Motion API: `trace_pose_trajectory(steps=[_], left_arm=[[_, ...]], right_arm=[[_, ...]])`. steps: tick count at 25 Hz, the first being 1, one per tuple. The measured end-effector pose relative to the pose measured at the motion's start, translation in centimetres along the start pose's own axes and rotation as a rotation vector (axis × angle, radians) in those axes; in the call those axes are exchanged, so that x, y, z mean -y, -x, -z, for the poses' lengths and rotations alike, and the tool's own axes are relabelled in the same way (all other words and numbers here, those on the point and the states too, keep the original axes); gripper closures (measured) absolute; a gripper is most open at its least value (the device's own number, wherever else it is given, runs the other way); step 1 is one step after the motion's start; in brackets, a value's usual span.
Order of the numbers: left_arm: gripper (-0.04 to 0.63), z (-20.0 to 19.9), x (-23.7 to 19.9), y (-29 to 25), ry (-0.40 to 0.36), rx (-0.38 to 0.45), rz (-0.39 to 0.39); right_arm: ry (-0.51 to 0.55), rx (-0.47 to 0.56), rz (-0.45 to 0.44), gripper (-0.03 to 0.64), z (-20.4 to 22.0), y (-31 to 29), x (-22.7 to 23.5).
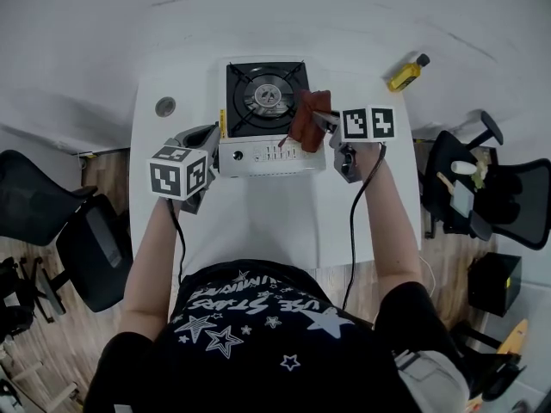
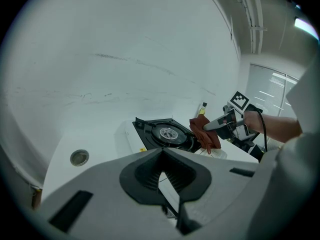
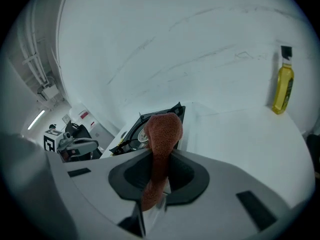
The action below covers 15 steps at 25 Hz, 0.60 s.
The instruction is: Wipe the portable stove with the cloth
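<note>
Looking down from the head view: reaches both arms out over the white surface (image 1: 258, 218) toward the portable stove (image 1: 265, 110). Keeps the left forearm straight, with the left gripper (image 1: 207, 138) just beside the stove's left front corner. Points the right gripper (image 1: 324, 120) in at the stove's right edge. Pinches the cloth (image 1: 308, 117) there, draped on the stove's right side. Shows a yellow bottle (image 1: 407, 72) well to the right of the stove and a round hole (image 1: 165, 106) to its left.

Looking along the left gripper (image 2: 162, 156) in the left gripper view: holds the jaws close together with nothing between them. Aims across the stove (image 2: 165, 133) from its left. Shows the cloth (image 2: 205, 134) hanging from the right gripper (image 2: 220, 124) at the stove's far edge, with the bottle (image 2: 202, 108) behind it and the round hole (image 2: 79, 157) on the near side.

Looking along the right gripper (image 3: 159, 184) in the right gripper view: squeezes the jaws tight on the cloth (image 3: 162, 134), bunched up and sticking out in front. Points at the stove (image 3: 135, 136) just past the cloth. Shows the left gripper (image 3: 75, 146) beyond the stove and the bottle (image 3: 283, 86) far off to the stove's right.
</note>
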<state>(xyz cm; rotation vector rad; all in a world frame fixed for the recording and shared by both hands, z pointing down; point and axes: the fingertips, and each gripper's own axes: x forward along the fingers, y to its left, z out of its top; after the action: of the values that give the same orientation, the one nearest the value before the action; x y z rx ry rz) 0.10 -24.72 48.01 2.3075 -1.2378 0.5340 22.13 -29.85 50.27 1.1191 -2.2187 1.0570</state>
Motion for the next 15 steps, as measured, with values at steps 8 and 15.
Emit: trace_pose_trajectory(steps=[8, 15], left_arm=[[0.589, 0.2, 0.2, -0.1, 0.001, -0.008, -0.003], [0.589, 0.7, 0.0, 0.0, 0.013, -0.005, -0.011]], right_arm=[[-0.076, 0.002, 0.005, 0.555, 1.1, 1.0, 2.5], [-0.095, -0.019, 0.028, 0.555, 2.5, 1.0, 4.0]])
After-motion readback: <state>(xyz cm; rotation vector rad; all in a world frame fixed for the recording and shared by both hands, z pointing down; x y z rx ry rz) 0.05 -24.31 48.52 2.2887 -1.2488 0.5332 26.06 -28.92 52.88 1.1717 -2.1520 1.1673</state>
